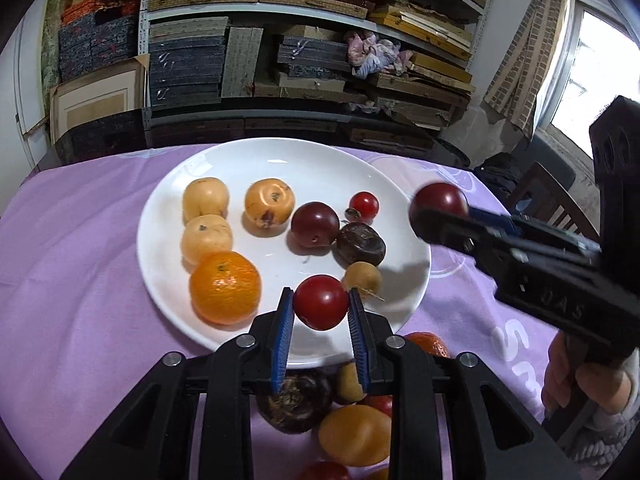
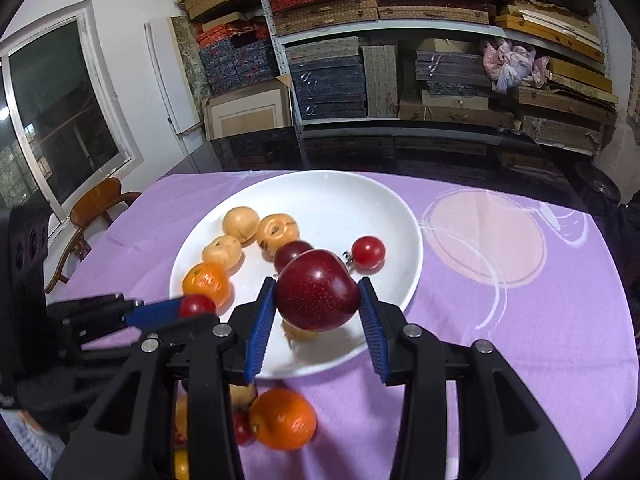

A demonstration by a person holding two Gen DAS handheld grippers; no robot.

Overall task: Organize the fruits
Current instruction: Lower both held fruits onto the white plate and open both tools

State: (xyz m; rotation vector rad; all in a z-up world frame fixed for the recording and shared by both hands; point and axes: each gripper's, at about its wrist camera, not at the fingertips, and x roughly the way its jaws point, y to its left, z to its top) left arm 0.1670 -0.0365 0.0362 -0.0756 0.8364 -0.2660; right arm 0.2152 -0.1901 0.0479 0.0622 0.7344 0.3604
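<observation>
Your left gripper (image 1: 321,304) has its jaws pinching a small round red cherry tomato (image 1: 321,302) between the blue ribbed pads, low in the middle of the left wrist view, over the near rim of the round white ceramic plate (image 1: 248,160). The tomato is near enough a ball that it shows no long axis, and you cannot tell where its stem end points.

Your right gripper (image 2: 318,292) has its jaws pinching a large dark red plum (image 2: 316,290), at the centre of the right wrist view, held above the plate's near part. The plum is a little wider than tall, its broad axis running across the frame from pad to pad; its stem end is not clear.

On the plate, left half of the left wrist view, lie three pale yellow-orange round fruits (image 1: 206,198) and a bright orange mandarin (image 1: 225,286), the mandarin nearest you. Right of centre lie another dark red plum (image 1: 315,224), a small red tomato with a stem (image 1: 364,204), a dark brown flattish chestnut-like fruit (image 1: 361,246) and a small tan round fruit (image 1: 362,278).

The plate rests on the desk's lilac cloth (image 1: 80,260). At the bottom of the frame, behind the left jaws, more fruit lies on the cloth, among it a yellow-orange oval fruit (image 1: 355,434).
</observation>
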